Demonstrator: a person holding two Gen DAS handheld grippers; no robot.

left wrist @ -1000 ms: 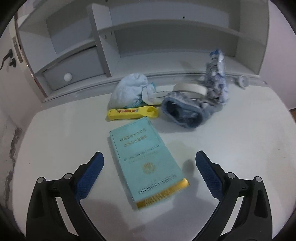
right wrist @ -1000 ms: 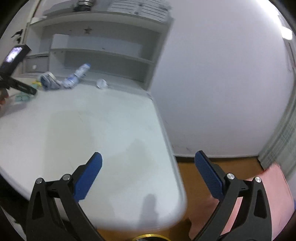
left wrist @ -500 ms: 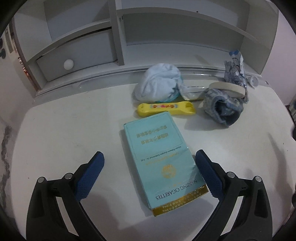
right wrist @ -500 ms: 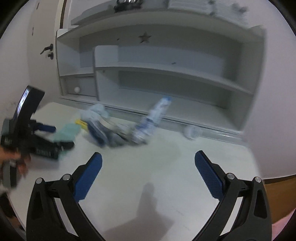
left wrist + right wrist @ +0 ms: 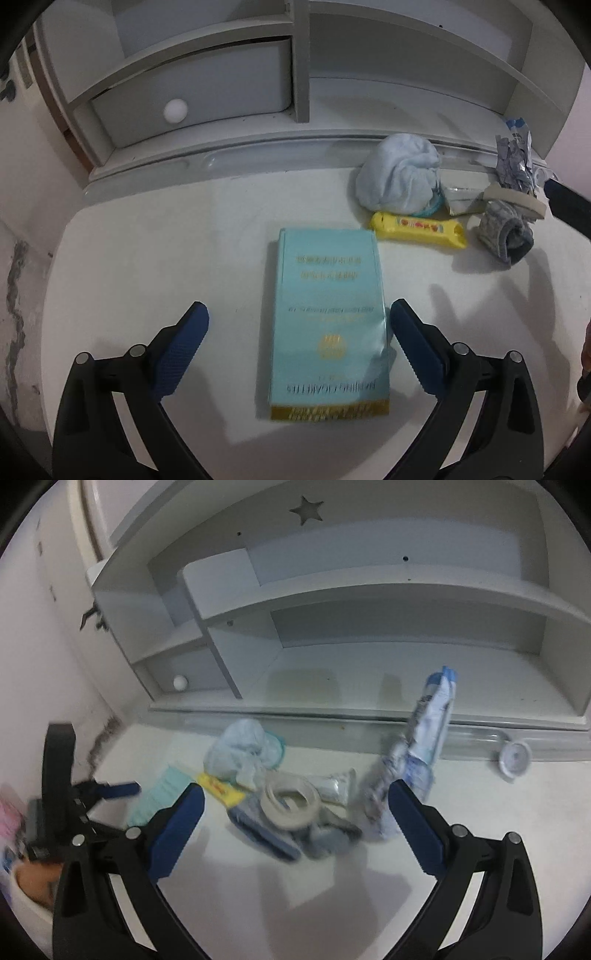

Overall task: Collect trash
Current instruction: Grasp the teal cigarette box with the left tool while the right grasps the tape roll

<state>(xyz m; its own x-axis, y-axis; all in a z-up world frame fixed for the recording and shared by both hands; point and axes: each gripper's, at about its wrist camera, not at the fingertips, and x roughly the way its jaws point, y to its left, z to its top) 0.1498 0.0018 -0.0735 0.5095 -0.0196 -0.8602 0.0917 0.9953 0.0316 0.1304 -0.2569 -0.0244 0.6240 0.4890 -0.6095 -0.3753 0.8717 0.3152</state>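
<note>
We see left gripper [image 5: 299, 321] wide, straddling carton [image 5: 328, 321]; right gripper [image 5: 295, 805] wide above tape [image 5: 290, 801], bottle [image 5: 424, 738] perhaps crushed beside tape.

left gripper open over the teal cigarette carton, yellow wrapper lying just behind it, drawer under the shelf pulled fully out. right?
Not quite. The left wrist view shows the drawer pushed in under the shelf, not pulled out. The rest holds: the left gripper is open over the teal cigarette carton, with the yellow wrapper lying just behind it.

Both wrist views downward, sharing desk [image 5: 147, 258] clutter
</note>
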